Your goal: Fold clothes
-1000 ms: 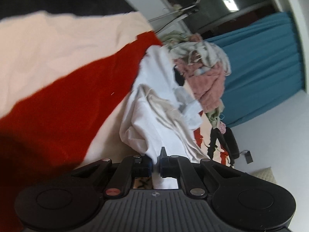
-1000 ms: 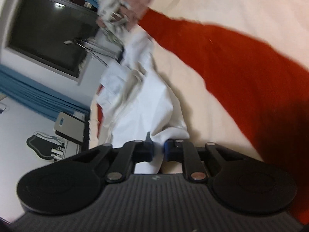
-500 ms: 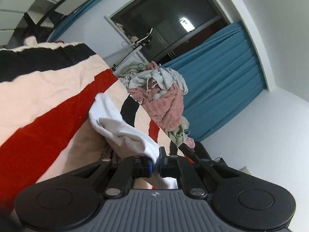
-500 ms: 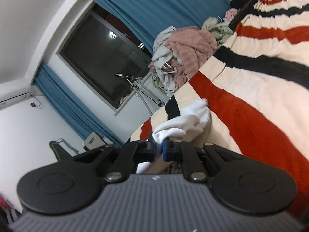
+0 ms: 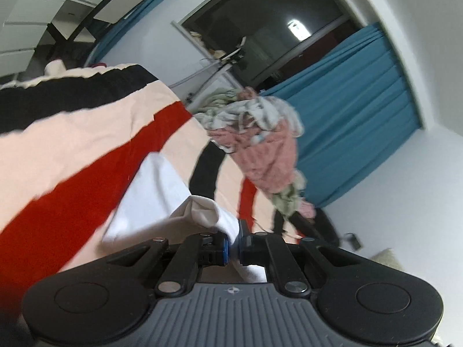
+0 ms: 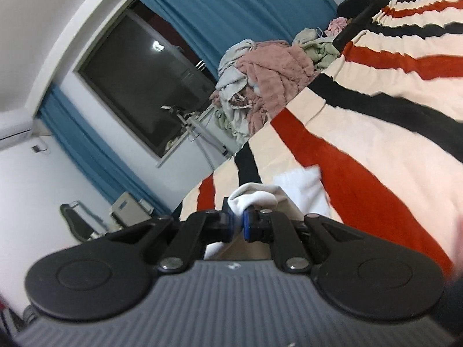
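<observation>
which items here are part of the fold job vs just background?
In the job:
- white garment, pinched by both grippers
- left gripper
- right gripper
- striped bedspread, the work surface

Lying about:
- clothes pile
- blue curtains
- window

The white garment is smearing with motion blur in both views, so its folds and outline are not resolving. Its pinched edge is disappearing between the fingers of the left claw and again inside the right claw, and each claw's black body is covering the cloth lying below. The striped bedspread is running off the picture edges. The pile of clothes is blurring into one heap, with single pieces impossible to separate.
</observation>
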The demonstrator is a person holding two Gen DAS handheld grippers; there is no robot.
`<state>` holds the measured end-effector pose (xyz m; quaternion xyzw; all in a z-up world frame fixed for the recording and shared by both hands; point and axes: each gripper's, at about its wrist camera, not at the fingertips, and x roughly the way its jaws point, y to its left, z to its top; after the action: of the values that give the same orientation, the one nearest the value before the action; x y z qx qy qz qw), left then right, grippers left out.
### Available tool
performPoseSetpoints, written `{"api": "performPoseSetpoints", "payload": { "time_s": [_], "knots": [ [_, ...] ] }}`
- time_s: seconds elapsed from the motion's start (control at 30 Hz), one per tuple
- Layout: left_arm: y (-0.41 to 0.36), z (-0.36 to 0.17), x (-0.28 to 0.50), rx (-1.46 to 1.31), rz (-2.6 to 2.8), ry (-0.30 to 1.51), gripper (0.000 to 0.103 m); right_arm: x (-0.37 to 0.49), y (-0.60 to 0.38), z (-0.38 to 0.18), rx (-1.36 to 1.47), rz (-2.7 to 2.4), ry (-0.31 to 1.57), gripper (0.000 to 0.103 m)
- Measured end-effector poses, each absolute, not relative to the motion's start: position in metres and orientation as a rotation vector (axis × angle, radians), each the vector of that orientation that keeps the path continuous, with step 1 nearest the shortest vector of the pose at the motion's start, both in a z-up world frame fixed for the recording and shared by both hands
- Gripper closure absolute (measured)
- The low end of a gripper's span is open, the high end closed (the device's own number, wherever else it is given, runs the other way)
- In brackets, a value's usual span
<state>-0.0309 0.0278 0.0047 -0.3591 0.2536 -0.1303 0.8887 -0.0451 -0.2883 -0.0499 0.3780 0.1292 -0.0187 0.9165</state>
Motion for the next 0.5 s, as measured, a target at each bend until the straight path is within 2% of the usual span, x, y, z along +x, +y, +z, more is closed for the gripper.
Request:
{"api": "performPoseSetpoints", "payload": {
  "time_s": [0.13, 0.27, 0.5],
  "knots": [
    [0.004, 0.0, 0.05, -0.643, -0.179, 0.578, 0.097, 0.039, -0.287, -0.051, 0.737, -0.122, 0.349, 0.093],
    [0.003, -0.03, 0.096, -0.661, -0.15, 0.622, 0.097, 0.102, -0.299, -0.079, 0.78, -0.124, 0.422, 0.093],
    [0.014, -0.073, 0.123, -0.713, -0.196, 0.624, 0.096, 0.121, -0.31, -0.124, 0.852, -0.062, 0.438, 0.092]
  ]
}}
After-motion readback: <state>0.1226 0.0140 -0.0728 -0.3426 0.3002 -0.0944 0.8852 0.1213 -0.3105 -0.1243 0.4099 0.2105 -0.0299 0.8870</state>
